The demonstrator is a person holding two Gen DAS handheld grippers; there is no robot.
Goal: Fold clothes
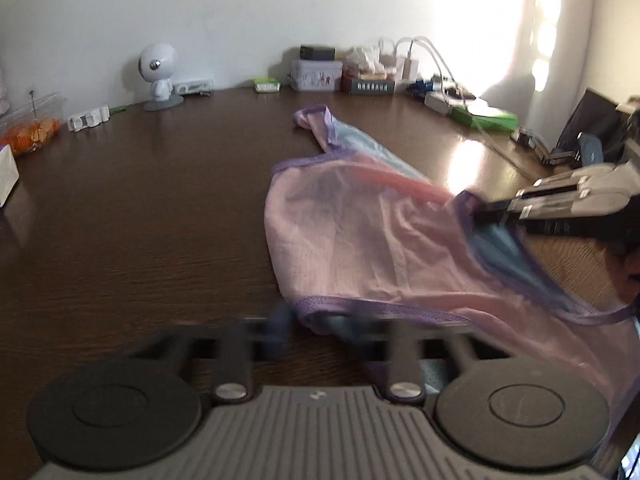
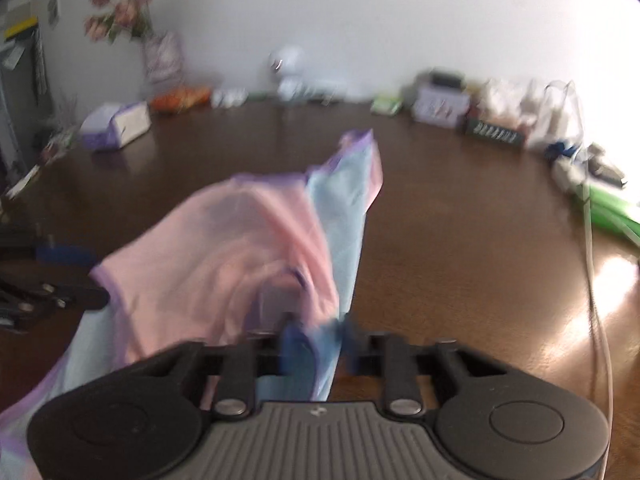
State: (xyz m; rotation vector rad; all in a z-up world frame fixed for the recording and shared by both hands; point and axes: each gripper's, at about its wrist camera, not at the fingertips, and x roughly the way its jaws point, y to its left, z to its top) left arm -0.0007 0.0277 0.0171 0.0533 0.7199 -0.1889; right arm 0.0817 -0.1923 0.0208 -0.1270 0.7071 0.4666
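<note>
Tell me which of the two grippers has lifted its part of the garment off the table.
The right gripper: it pinches the purple hem in the air. The left gripper holds the garment low at the table.

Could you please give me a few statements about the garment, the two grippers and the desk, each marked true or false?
1. The right gripper is clamped on the purple-trimmed edge of the garment. True.
2. The garment is plain white. False: it is pink and light blue with purple trim.
3. The table is dark brown wood. True.
4. The garment lies flat and neatly folded. False: it is bunched, and one edge is lifted off the table by the right gripper.
5. A small white figurine stands near the wall at the far edge of the table. True.
6. The left gripper is far from the garment. False: its fingertips are at the garment's near hem.
</note>
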